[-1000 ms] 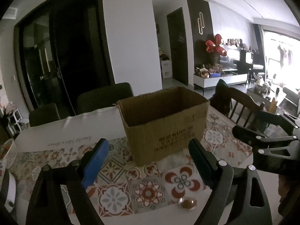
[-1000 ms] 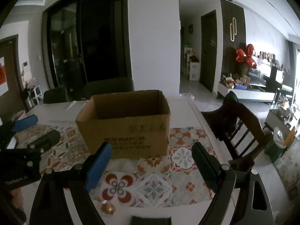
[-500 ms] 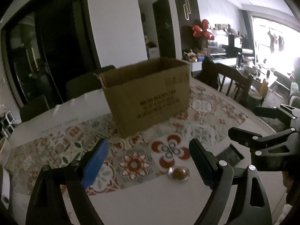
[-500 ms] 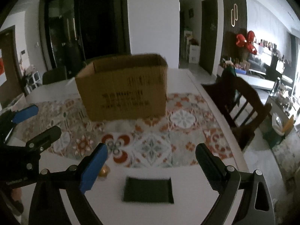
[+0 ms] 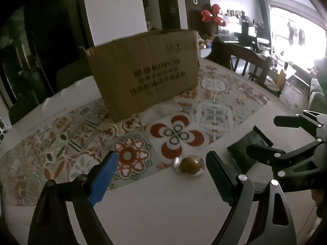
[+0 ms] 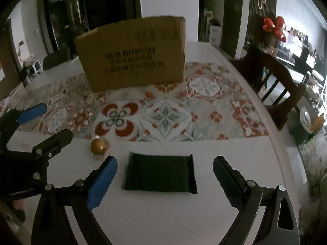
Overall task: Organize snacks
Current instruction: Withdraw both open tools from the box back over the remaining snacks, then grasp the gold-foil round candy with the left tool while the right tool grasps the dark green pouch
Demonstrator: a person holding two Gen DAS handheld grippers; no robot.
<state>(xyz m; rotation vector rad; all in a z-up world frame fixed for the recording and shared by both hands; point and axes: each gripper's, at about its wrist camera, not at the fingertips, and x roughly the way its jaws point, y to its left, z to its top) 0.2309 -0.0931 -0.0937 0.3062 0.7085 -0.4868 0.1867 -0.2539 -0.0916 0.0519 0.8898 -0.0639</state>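
Note:
A gold foil-wrapped round sweet (image 5: 189,165) (image 6: 98,146) lies on the white table, just ahead of my left gripper (image 5: 161,169), nearer its right finger. That gripper is open and holds nothing. A flat dark green packet (image 6: 160,173) (image 5: 245,150) rests on the table between the fingers of my right gripper (image 6: 164,173), which stands open above it without touching. An open-topped cardboard box (image 5: 143,73) (image 6: 132,53) sits upright farther back on the patterned mat. Each gripper shows at the side of the other's view.
A floral patterned mat (image 6: 163,114) covers the table's middle under the box. The white table (image 6: 204,214) edge curves off on the right, with a dark wooden chair (image 6: 280,87) beside it. More dark chairs (image 5: 71,75) stand behind the table.
Both grippers have sunk toward the table and tipped down. The box has risen in both views, and the sweet and green packet have come into view close to the fingers. Jaws unchanged.

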